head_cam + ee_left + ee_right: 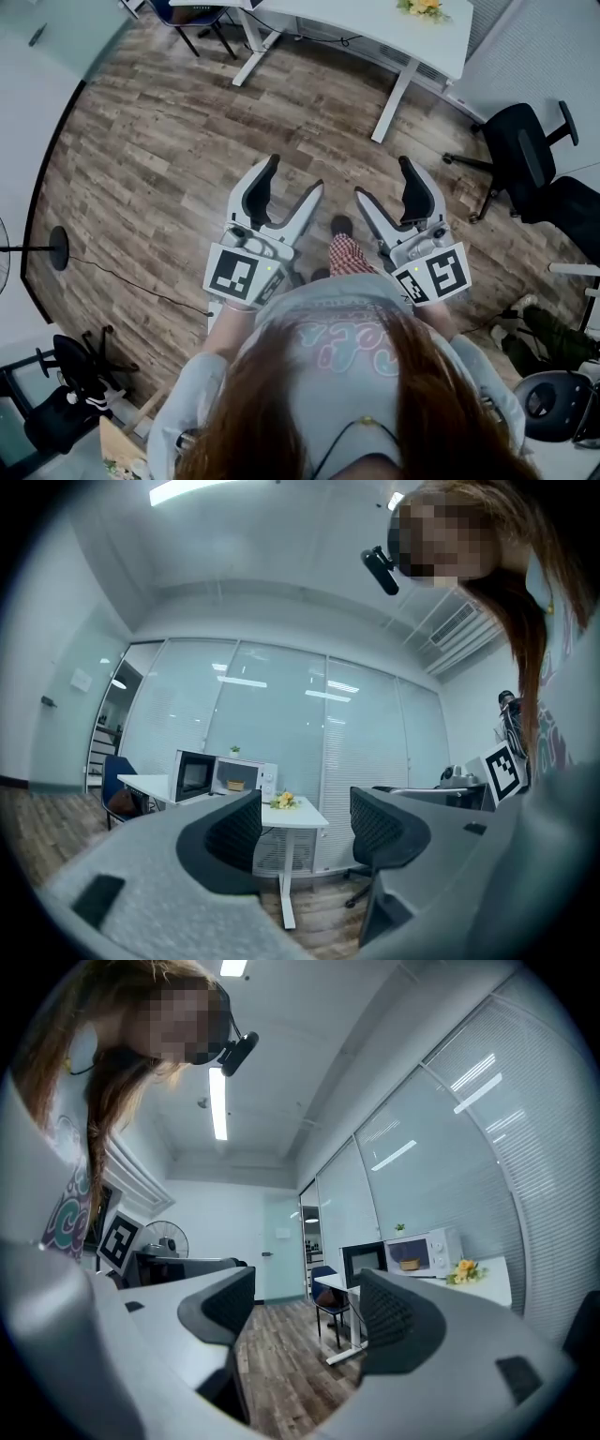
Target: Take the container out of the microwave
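A white microwave (239, 776) stands on a white desk (298, 816) across the room, its door (192, 776) swung open to the left. Inside it sits a small tan container (235, 785). The right gripper view shows the same microwave (427, 1252) with the container (409, 1264) in its cavity. My left gripper (292, 195) and right gripper (382, 180) are both open and empty, held side by side in front of the person's body over the wood floor, far from the microwave.
The white desk (375, 23) with yellow flowers (424, 7) lies ahead at the top of the head view. Black office chairs (530, 150) stand at the right. A blue chair (116, 785) sits by the desk's far end. A floor fan base (58, 247) is at left.
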